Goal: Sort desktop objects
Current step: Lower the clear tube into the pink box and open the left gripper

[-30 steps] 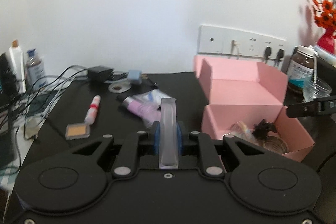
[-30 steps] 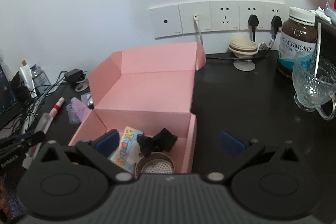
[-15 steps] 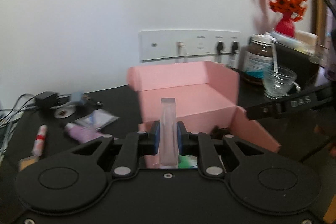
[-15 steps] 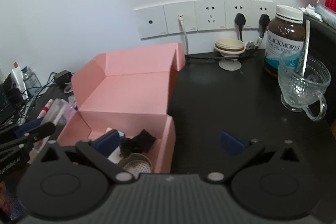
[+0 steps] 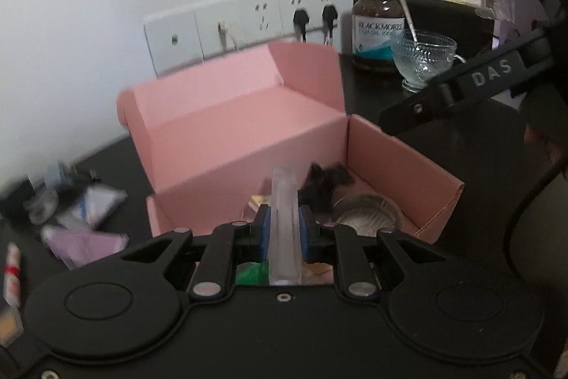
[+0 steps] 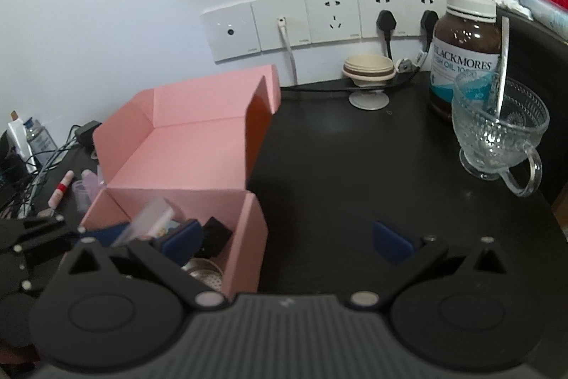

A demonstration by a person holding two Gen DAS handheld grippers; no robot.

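My left jaws clamp a clear tube above the box, ready for release. My right jaws stand apart, empty, straddling the box's wall.

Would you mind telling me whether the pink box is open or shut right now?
Open. The pink box has its lid folded back toward the wall, and a black bow and round metal strainer show inside.

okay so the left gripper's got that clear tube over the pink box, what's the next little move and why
Probably lower it a touch and open the jaws. The left gripper is shut on the clear tube, which already hangs over the open pink box, above the black bow and metal strainer.
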